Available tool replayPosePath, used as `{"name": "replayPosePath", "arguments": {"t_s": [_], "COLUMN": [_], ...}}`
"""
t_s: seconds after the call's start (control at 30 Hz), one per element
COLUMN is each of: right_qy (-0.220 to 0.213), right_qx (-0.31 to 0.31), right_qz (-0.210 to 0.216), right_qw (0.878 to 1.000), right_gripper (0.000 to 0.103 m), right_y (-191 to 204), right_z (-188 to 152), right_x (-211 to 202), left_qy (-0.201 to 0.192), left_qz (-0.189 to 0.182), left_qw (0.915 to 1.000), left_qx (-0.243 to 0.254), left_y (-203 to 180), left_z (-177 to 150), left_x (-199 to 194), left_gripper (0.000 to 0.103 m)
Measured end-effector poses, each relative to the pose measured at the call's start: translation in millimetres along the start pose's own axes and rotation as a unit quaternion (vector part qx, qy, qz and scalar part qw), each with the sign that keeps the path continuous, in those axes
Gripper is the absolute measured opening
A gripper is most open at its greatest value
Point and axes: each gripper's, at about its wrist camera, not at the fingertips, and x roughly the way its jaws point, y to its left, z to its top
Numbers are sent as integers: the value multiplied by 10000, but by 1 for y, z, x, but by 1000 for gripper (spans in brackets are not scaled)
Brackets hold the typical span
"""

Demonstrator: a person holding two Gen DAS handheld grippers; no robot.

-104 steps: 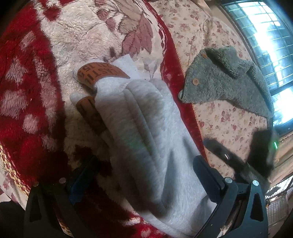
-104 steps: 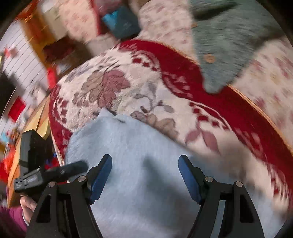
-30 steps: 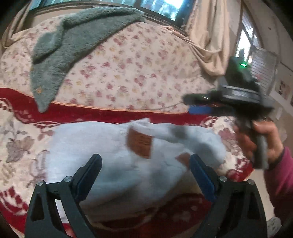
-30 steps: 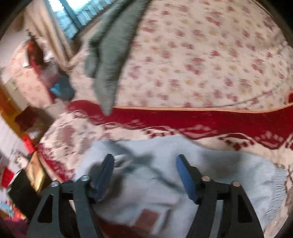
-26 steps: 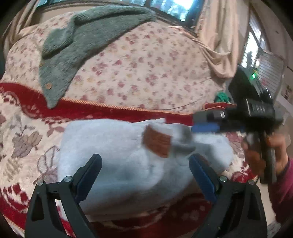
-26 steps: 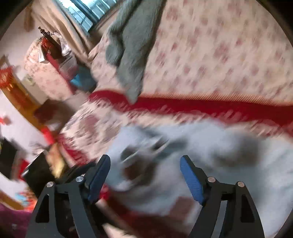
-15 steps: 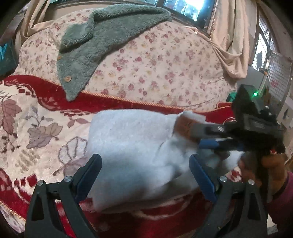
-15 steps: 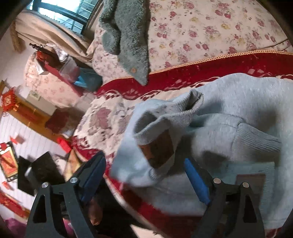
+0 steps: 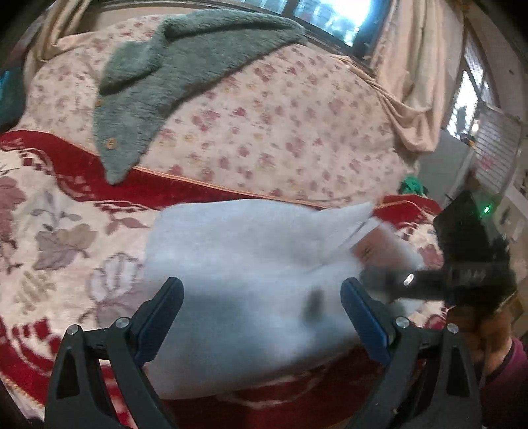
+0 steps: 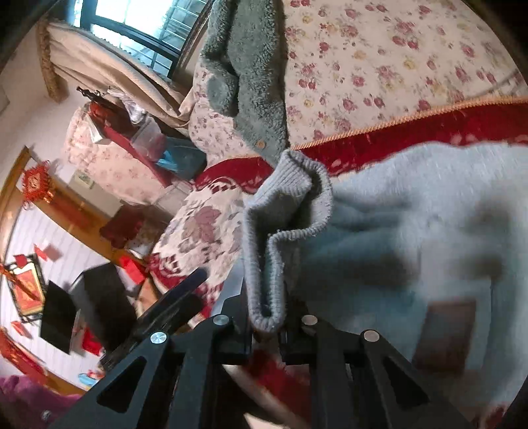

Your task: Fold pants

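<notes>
Light grey fleece pants (image 9: pixel 250 264) lie in a folded heap on the red and cream floral blanket (image 9: pixel 49 237). A brown patch (image 9: pixel 369 250) shows at their right end. My left gripper (image 9: pixel 262 307) hovers open just in front of the heap, its blue pads on either side of it without touching. In the right wrist view my right gripper (image 10: pixel 267 325) is shut on the ribbed cuff (image 10: pixel 290 204) of the pants (image 10: pixel 412 231), which stands up in a fold from the jaws. The same right gripper (image 9: pixel 389 280) shows dark and blurred at the heap's right end, held by a hand (image 9: pixel 478 330).
A green fleece garment (image 9: pixel 171 66) with buttons lies over the flowered sofa back (image 9: pixel 280 138). Curtains and a bright window (image 9: pixel 336 16) stand behind. To the left in the right wrist view are a flowered armchair (image 10: pixel 109 155), red decorations and a dark box (image 10: pixel 99 297).
My right gripper has dropped to the cuff end of the pants and closed on the ribbed cuff. The left gripper drifted slightly, so the heap sits further right in its view.
</notes>
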Motion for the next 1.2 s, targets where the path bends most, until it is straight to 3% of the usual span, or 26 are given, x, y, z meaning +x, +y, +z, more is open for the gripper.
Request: {"name": "replayPosePath", "arguments": {"t_s": [0.1, 0.17, 0.2, 0.27, 0.3, 0.37, 0.4, 0.5, 0.6, 0.7, 0.77, 0.8, 0.87, 0.93, 0.97, 1.0, 1.13, 1.2], "right_qy": [228, 149, 53, 24, 50, 105, 107, 142, 49, -184, -140, -12, -162, -109, -91, -108, -252, -274], "right_qx": [290, 713, 913, 893, 862, 1076, 1214, 1280, 1416, 904, 1006, 1239, 1230, 1047, 952, 896, 767, 500], "right_qz": [-475, -288, -43, -65, -228, -48, -140, -469, 37, -213, -405, -389, -164, 155, 248, 337, 699, 444], "right_qw": [9982, 9969, 9958, 9960, 9960, 9941, 9924, 9906, 9899, 9955, 9940, 9915, 9921, 9943, 9951, 9953, 9943, 9974], "right_gripper": [13, 17, 19, 25, 48, 78, 87, 87, 87, 87, 87, 87, 87, 78, 59, 50, 41, 40], "right_y": [-25, -37, -39, -36, -36, -41, -45, -54, -57, -52, -60, -70, -70, -65, -63, -62, -53, -45], "right_z": [-15, -22, -25, -28, -30, -35, -36, -34, -23, -3, 4, 6, 9, 16, 22, 28, 57, 68], "right_x": [12, 8, 0, -14, -21, -28, -29, -26, -16, 0, 17, 30, 35, 41, 45, 49, 63, 61], "left_qy": [364, 600, 552, 518, 521, 525, 546, 554, 545, 491, 470, 475, 456, 415, 355, 284, -67, 24], "left_qz": [18, 33, 92, 126, 113, 150, 175, 238, 268, 351, 386, 401, 403, 411, 457, 534, 560, 511], "left_qw": [9993, 9982, 9984, 9984, 9984, 9984, 9982, 9981, 9980, 9981, 9980, 9979, 9980, 9982, 9983, 9981, 9983, 9985], "left_qx": [126, 35, 81, 184, 184, 168, 153, 138, 160, 117, 146, 170, 171, 121, 102, 104, 128, 171], "left_y": [-8, -6, -6, -8, -7, -6, -6, -6, -6, -6, -7, -6, -6, -4, -3, -3, 0, 0], "left_z": [-10, -15, -18, -19, -19, -19, -20, -20, -20, -20, -20, -21, -20, -16, -13, -10, 13, 20], "left_x": [31, 47, 50, 51, 52, 53, 55, 57, 59, 61, 61, 61, 61, 61, 59, 58, 50, 57], "left_gripper": [96, 96, 96, 96, 96, 96, 96, 96, 96, 96, 97, 97, 97, 97, 97, 97, 97, 97]}}
